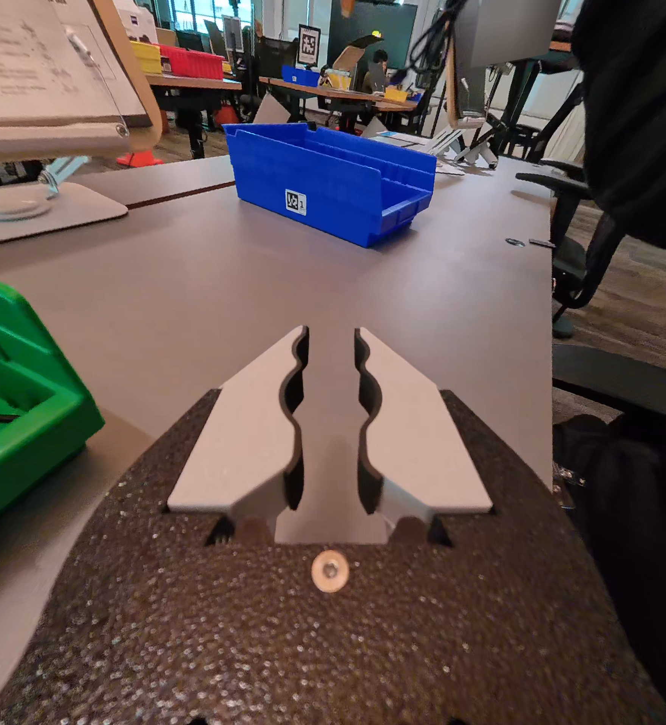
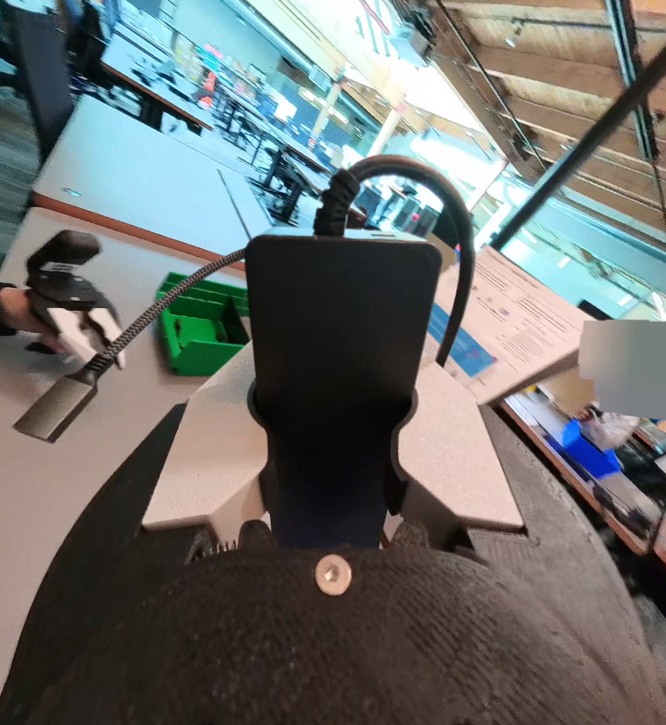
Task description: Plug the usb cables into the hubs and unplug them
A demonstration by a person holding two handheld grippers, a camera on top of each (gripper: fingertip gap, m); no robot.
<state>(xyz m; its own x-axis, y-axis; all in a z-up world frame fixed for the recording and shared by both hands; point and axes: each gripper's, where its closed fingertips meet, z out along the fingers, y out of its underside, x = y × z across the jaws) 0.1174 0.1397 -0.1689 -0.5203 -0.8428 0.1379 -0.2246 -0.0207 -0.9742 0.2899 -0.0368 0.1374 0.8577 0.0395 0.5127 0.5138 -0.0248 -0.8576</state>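
Note:
My right gripper (image 2: pixel 335 376) is shut on a flat black hub (image 2: pixel 339 314) and holds it upright above the table. A black cable (image 2: pixel 460 243) loops from the hub's top down behind the right finger. A braided cable (image 2: pixel 174 298) runs from behind the hub to the left and ends in a grey metal USB plug (image 2: pixel 58 408). My left gripper (image 1: pixel 332 333) is open and empty, low over the grey table (image 1: pixel 205 274). In the right wrist view it shows (image 2: pixel 88 333) held by a hand, just behind the braided cable.
A blue bin (image 1: pixel 323 184) stands ahead of the left gripper. A green bin (image 1: pixel 17 392) sits at the left, also in the right wrist view (image 2: pixel 201 325). A tilted board with paper sheets (image 1: pixel 40 78) is at the far left. Black chairs (image 1: pixel 570 255) line the table's right edge.

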